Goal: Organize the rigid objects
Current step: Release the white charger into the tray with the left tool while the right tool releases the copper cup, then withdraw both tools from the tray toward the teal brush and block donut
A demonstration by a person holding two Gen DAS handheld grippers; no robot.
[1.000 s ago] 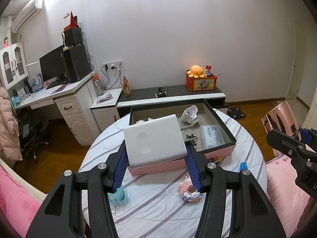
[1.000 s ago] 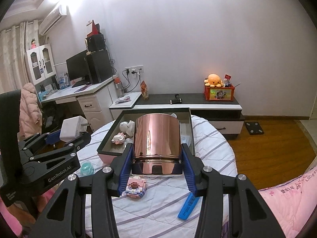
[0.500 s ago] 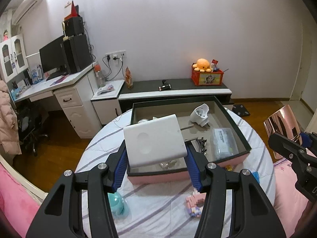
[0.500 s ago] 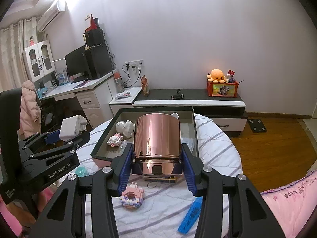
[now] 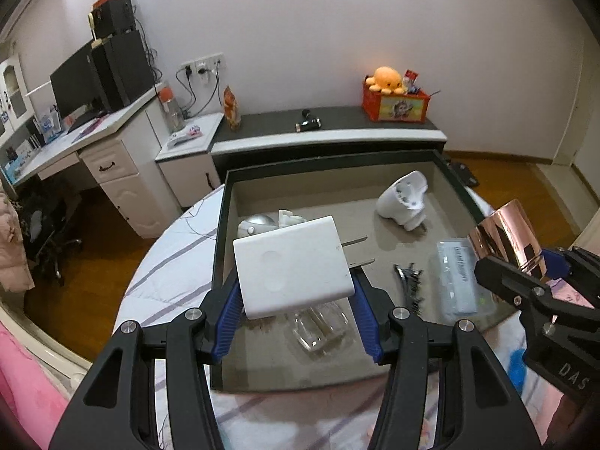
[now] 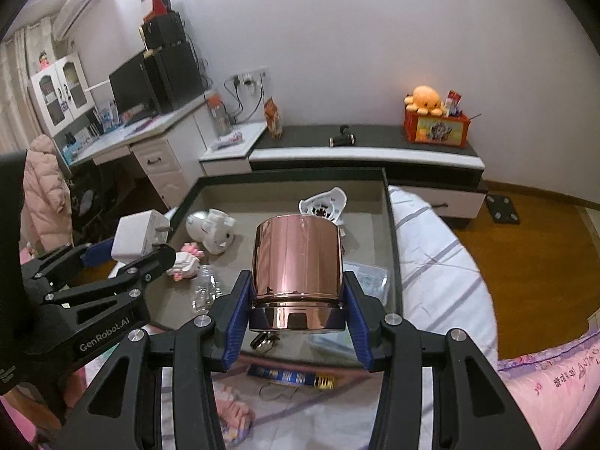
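Holding the white charger (image 5: 294,264) in your left gripper (image 5: 294,311) and the copper cup (image 6: 298,258) in your right gripper (image 6: 296,315) — both clamped, both above the tray (image 5: 221,247), directly below.

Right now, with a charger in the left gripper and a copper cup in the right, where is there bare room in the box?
Box floor is bare along the far wall, between the white toy and the adapter. The near left corner also looks bare. Crowded: the clear plastic, clips and packet on the near right.
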